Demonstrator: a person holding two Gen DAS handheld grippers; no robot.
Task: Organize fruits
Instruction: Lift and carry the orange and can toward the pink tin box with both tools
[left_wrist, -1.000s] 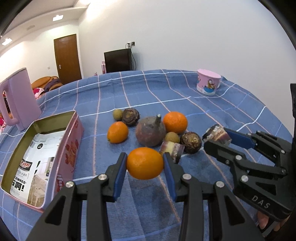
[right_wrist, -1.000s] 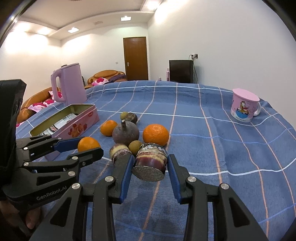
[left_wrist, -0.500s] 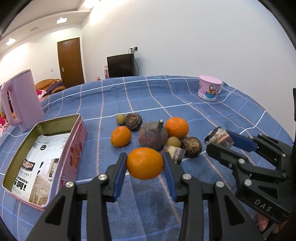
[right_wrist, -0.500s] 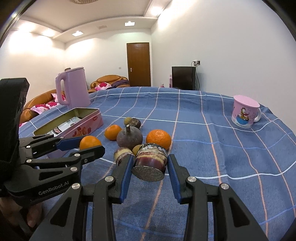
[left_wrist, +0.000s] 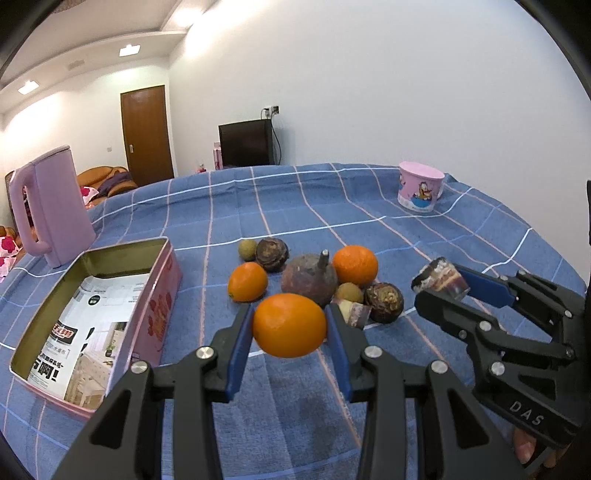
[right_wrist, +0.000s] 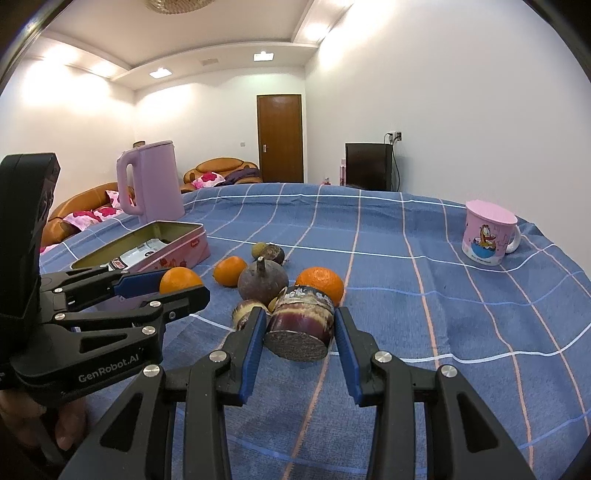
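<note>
My left gripper (left_wrist: 290, 325) is shut on an orange (left_wrist: 289, 325) and holds it above the blue checked cloth; it also shows in the right wrist view (right_wrist: 181, 281). My right gripper (right_wrist: 300, 328) is shut on a purple sugarcane piece (right_wrist: 301, 326), lifted off the cloth; it also shows in the left wrist view (left_wrist: 441, 281). On the cloth lie two more oranges (left_wrist: 247, 281) (left_wrist: 355, 264), a dark mangosteen (left_wrist: 309, 280), two brown water chestnuts (left_wrist: 272, 254) (left_wrist: 384, 302), two small longans (left_wrist: 247, 249) (left_wrist: 349, 292) and another cane piece (left_wrist: 352, 313).
An open pink tin (left_wrist: 92, 325) with printed paper inside stands left of the fruit. A lilac kettle (left_wrist: 50, 206) is behind it. A pink cartoon mug (left_wrist: 419, 190) stands at the far right. The table edge curves off at the right.
Both grippers have risen and tilted up with their loads still held; the fruit pile and tin sit lower in both views. Nothing was let go.
</note>
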